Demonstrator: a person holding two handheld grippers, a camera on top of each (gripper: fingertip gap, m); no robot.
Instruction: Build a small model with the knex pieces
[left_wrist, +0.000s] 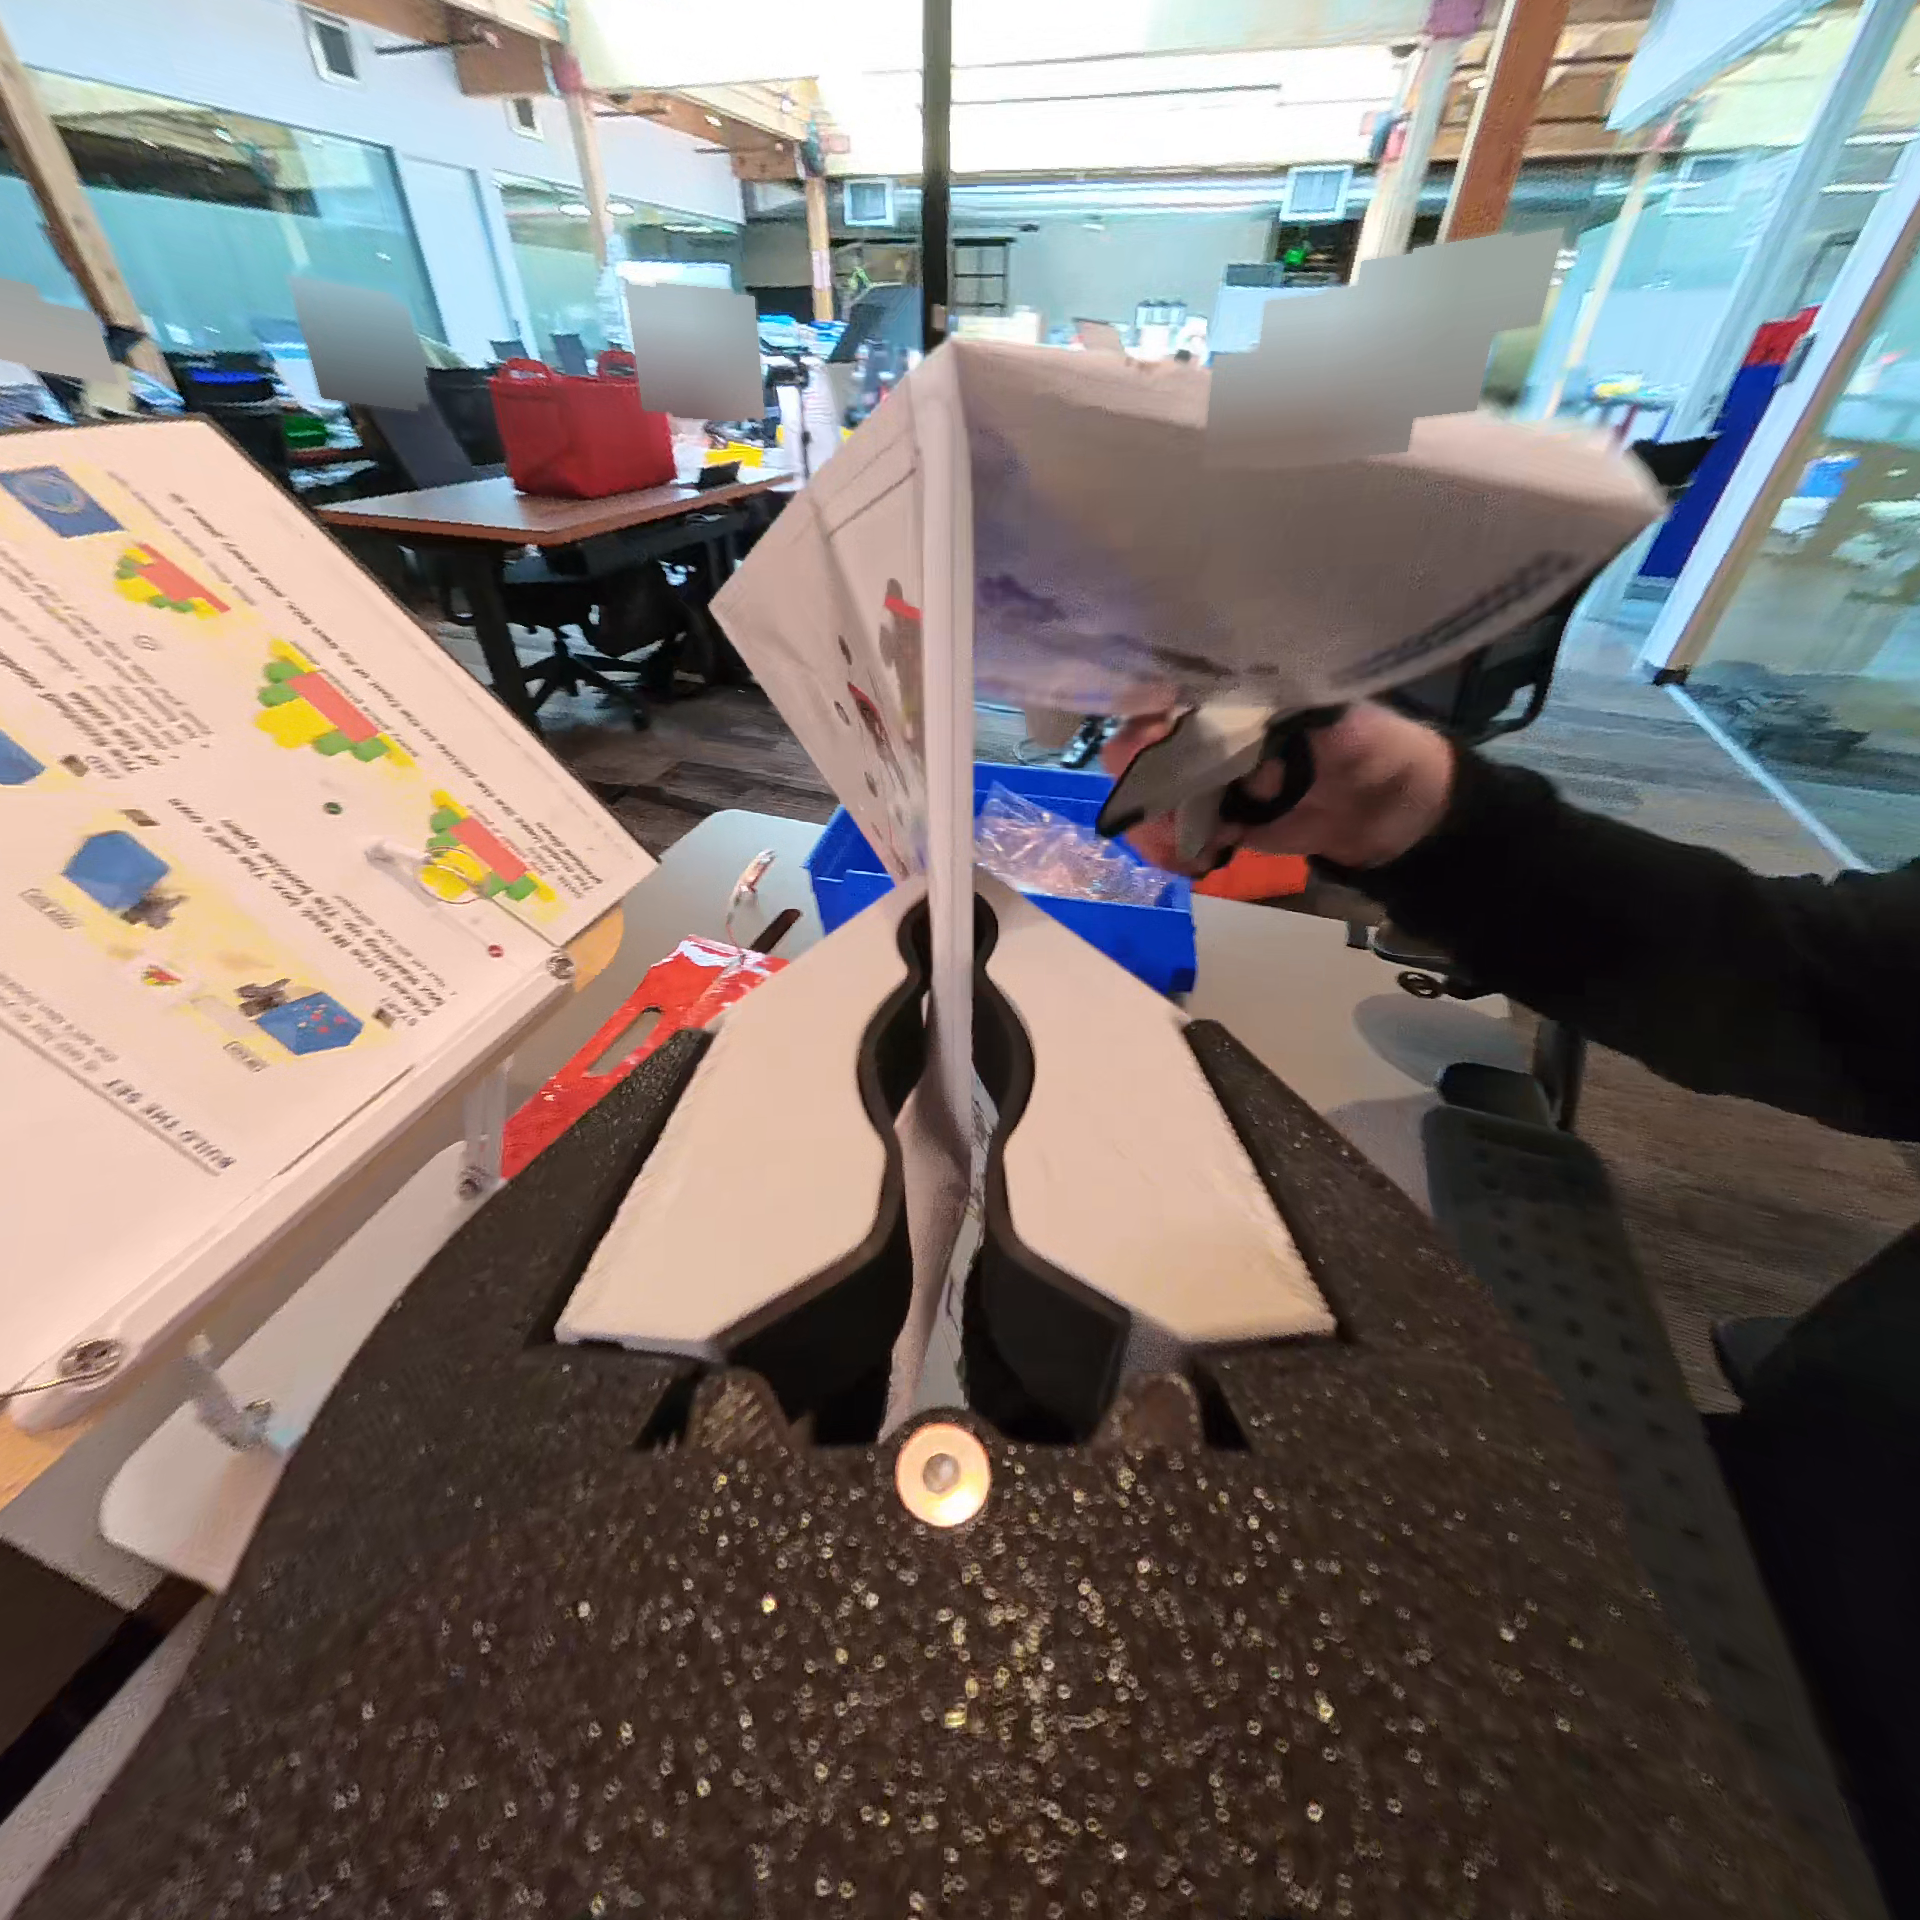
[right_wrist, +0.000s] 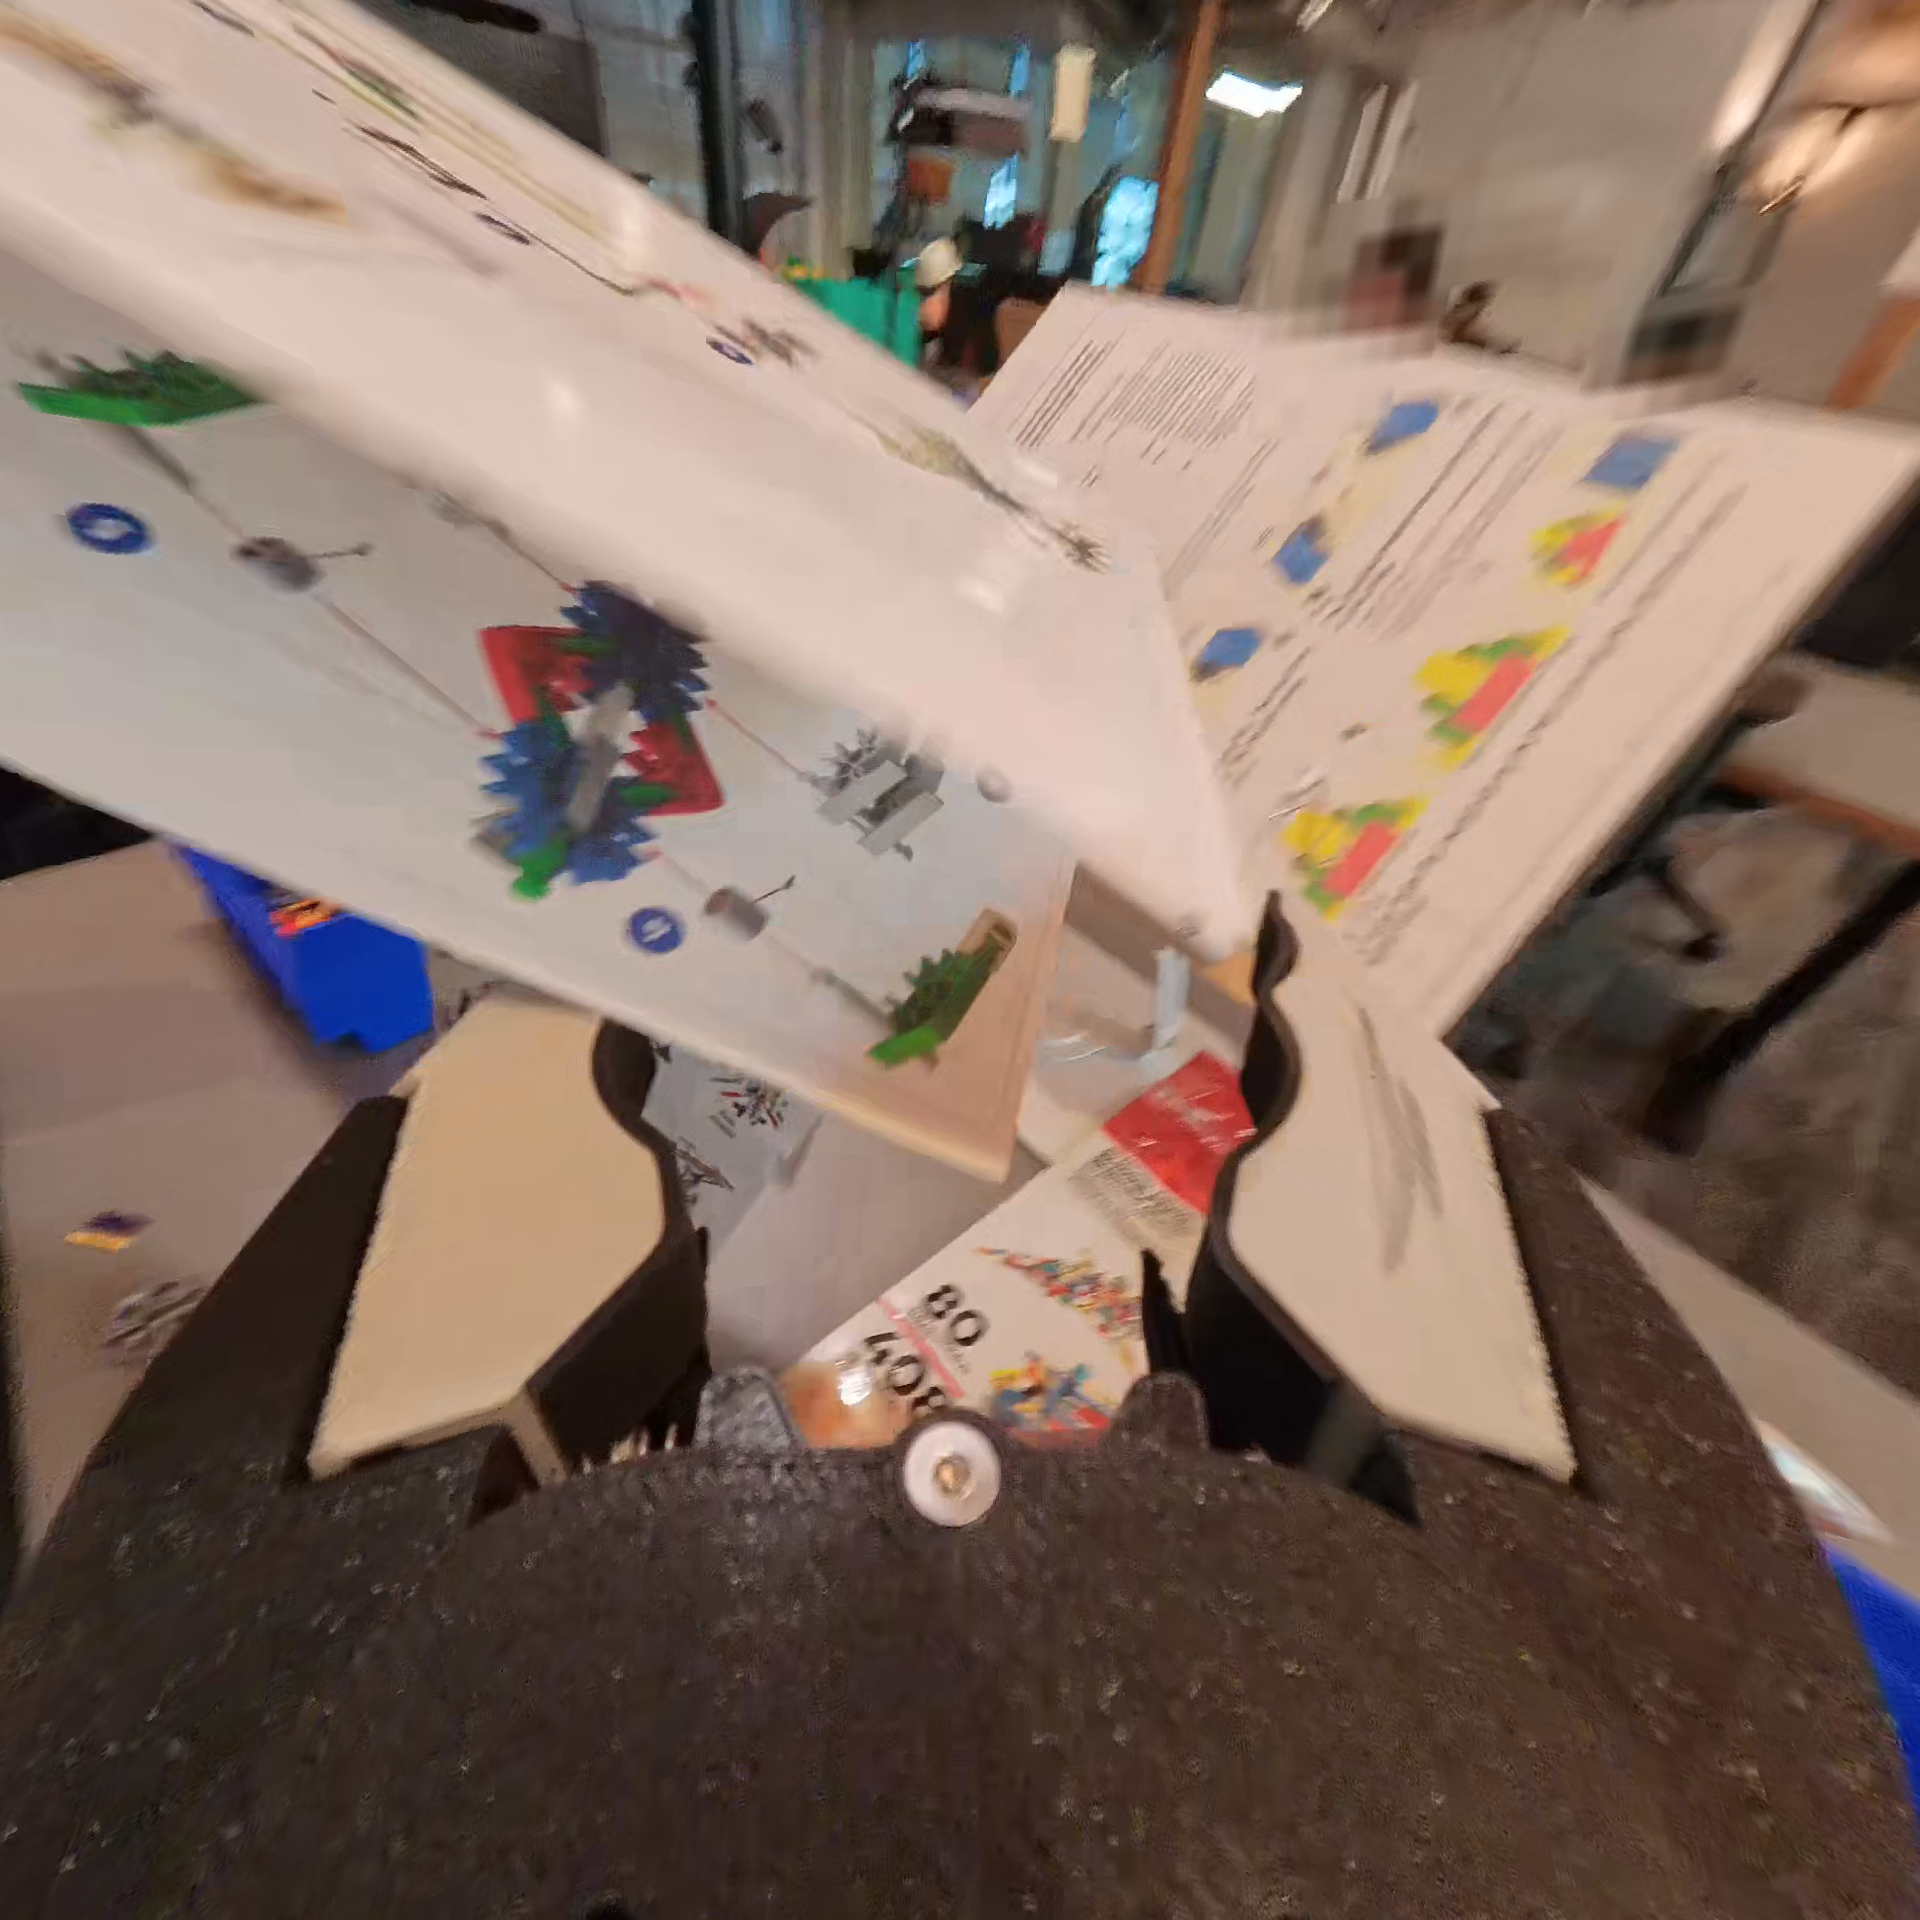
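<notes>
The left fingers (left_wrist: 821, 1122) pinched a thin, floppy booklet (left_wrist: 1195, 540) by its fold; the right fingers (right_wrist: 1340, 1195) stood apart.

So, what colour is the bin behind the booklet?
Blue bin, clearest in the left wrist view.

My table (left_wrist: 1288, 966) is pale grey. On it sit a blue bin (left_wrist: 1101, 925) holding clear bags, a red packet (left_wrist: 623, 1049) beside the tilted instruction board (left_wrist: 260, 831) on its stand, and a printed leaflet (right_wrist: 997, 1309).
</notes>
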